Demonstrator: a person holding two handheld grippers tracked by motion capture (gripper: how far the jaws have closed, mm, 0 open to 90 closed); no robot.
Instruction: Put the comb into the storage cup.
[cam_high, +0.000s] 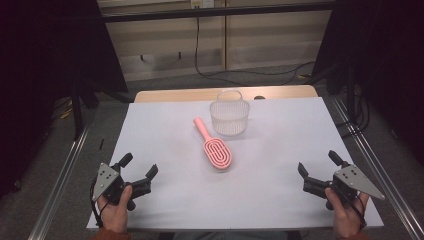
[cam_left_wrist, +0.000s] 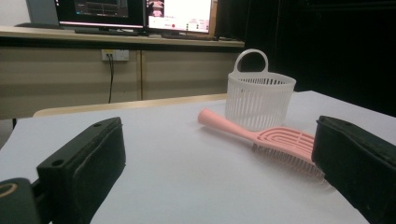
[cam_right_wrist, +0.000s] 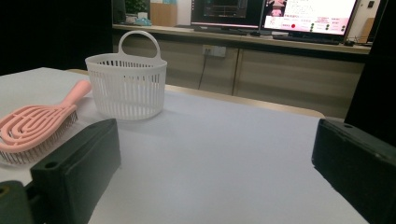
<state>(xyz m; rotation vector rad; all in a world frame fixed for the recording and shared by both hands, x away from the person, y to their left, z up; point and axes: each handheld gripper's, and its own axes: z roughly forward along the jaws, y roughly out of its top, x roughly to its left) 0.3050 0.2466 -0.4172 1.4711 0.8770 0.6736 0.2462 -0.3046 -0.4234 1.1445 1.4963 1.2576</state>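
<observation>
A pink hairbrush (cam_high: 214, 146) lies flat in the middle of the white table sheet (cam_high: 280, 135), handle toward the far left. Just behind it stands a white slatted basket (cam_high: 229, 116) with a loop handle. My left gripper (cam_high: 139, 168) rests at the near left corner, open and empty, held by a hand. My right gripper (cam_high: 320, 165) sits at the near right corner, likewise open with nothing between its jaws. In the left gripper view the hairbrush (cam_left_wrist: 275, 140) and basket (cam_left_wrist: 259, 99) lie ahead to the right; in the right gripper view the hairbrush (cam_right_wrist: 35, 127) and basket (cam_right_wrist: 127, 84) lie ahead to the left.
A wooden table edge (cam_high: 190, 94) shows beyond the sheet. Metal rails (cam_high: 65, 170) run along both sides. Cables (cam_high: 240, 75) trail on the floor behind. Monitors (cam_right_wrist: 275, 11) stand on a far counter.
</observation>
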